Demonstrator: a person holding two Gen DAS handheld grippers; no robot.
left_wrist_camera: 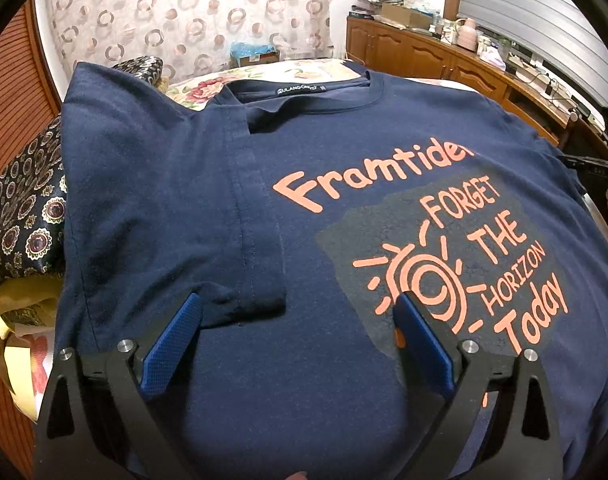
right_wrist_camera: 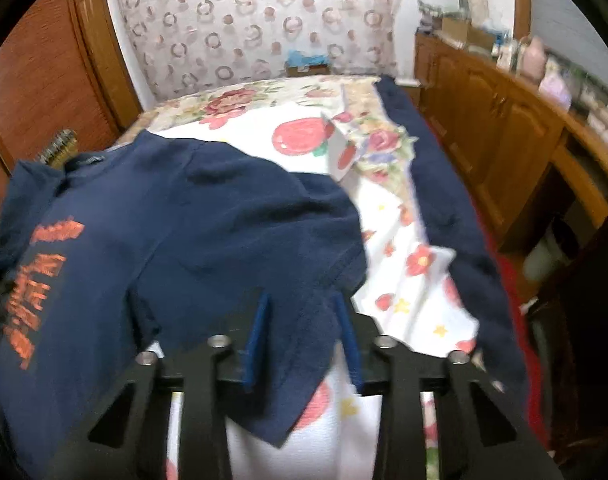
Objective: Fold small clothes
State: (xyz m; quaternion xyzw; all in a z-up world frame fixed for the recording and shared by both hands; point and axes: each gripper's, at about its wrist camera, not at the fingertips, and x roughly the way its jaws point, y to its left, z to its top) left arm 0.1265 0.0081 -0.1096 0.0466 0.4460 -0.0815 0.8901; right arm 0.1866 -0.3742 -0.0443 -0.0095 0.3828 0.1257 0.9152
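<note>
Navy T-shirt (left_wrist_camera: pixel 323 208) laid flat on the floral bedspread (right_wrist_camera: pixel 264 128).
We see its collar toward the curtain (left_wrist_camera: pixel 192 12); left gripper (left_wrist_camera: pixel 300 332) gapes empty, right gripper (right_wrist_camera: pixel 304 320) pinches its sleeve (right_wrist_camera: pixel 296 240).

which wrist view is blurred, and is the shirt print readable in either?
Left wrist view: sharp; the navy T-shirt print reads clearly, fisheye bending at the edges, left tool open over the fabric. Right wrist view: motion-smeared throughout; the print is unreadable streaks, cabinets soft, right tool closed on the shirt's sleeve.
</note>
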